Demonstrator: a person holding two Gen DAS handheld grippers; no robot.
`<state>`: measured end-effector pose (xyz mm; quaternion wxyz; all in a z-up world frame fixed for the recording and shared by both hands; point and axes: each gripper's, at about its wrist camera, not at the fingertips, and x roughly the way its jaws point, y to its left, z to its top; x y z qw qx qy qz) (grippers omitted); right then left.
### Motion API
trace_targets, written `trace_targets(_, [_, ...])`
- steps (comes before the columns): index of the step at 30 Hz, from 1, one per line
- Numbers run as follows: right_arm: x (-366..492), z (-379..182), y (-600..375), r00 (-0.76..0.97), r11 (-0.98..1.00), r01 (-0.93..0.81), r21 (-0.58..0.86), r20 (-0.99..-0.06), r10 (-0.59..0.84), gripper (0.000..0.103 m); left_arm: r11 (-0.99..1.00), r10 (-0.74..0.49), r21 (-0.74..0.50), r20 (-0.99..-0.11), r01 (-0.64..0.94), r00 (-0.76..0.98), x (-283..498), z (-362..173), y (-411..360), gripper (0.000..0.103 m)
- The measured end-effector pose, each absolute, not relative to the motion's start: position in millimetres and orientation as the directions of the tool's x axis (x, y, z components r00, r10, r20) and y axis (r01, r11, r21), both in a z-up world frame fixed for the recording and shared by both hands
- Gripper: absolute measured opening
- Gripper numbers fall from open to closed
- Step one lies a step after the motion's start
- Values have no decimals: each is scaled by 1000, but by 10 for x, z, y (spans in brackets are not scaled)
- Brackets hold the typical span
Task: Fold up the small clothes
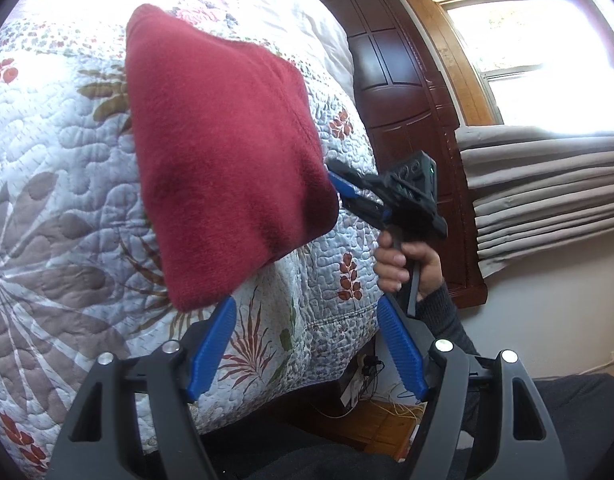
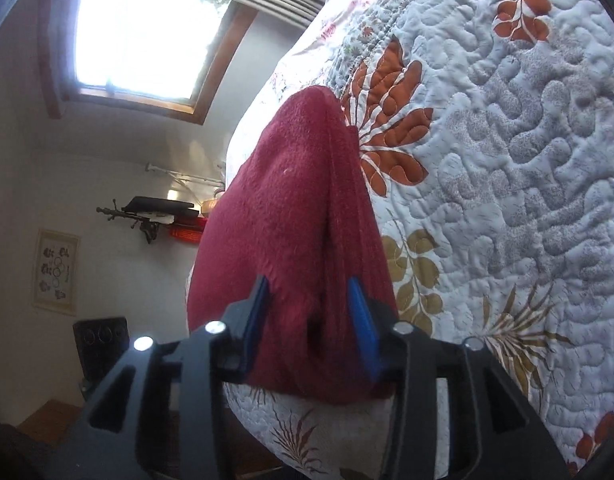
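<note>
One folded dark-red fleece garment [image 1: 227,152]; one floral quilted bedspread [image 1: 59,184]; two black, blue-padded two-finger grippers [image 1: 307,344] [image 2: 311,328]; one wood-framed window [image 2: 143,28].

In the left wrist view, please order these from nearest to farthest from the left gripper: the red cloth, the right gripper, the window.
1. Red cloth: its lower corner lies just ahead of the left gripper, whose jaws are open, on the quilt.
2. Right gripper: farther ahead on the right, at the cloth's right edge.
3. Window: far upper right, on the wall.
</note>
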<state>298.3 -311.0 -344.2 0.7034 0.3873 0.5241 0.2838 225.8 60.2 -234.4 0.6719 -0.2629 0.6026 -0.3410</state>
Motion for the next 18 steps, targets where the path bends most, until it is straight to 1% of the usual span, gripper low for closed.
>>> trace_targets(1, [2896,-3426,-3105,280,539,-8,843,-515,810,52,626,-778,-767,-627,139,46,2265,-2337,612,73])
trace_targets(3, [2735,-3428,-3062,255,549,-33,835,-524,813,62,616,-787,-778,-615,128,51,2282,-2340,636,73])
trace_targets(5, [2623,-3456,-3015,238,597,-36,801,-573,784,68,603,-797,-790,-602,111,52,2297,-2359,660,73])
trace_targets(6, [2565,-3486,-3034,243,616,-13,788,-595,766,68,597,-802,-796,-595,100,51,2300,-2371,668,73])
trace_targets(7, [2494,-3513,-3050,254,602,25,798,-588,768,68,593,-805,-800,-590,91,55,2293,-2379,681,73])
trace_targets(11, [2145,-3694,-3042,324,412,176,894,-448,833,66,584,-811,-809,-580,69,69,2248,-2398,733,75])
trace_targets(14, [2135,-3842,-2856,372,351,227,908,-414,831,64,576,-817,-816,-573,44,61,2211,-2454,734,75])
trace_targets(15, [2156,-3887,-2841,403,315,238,919,-389,828,61,575,-818,-817,-572,42,60,2208,-2457,724,75])
trace_targets(16, [2188,-3905,-2829,437,294,245,924,-376,817,61,571,-820,-820,-569,42,57,2203,-2458,714,75])
trace_targets(17, [2221,-3934,-2828,464,289,255,923,-379,801,61,566,-824,-823,-564,43,54,2202,-2458,702,75])
trace_targets(18, [2252,-3974,-2830,484,270,265,926,-370,793,51,563,-827,-826,-560,43,52,2204,-2461,690,75])
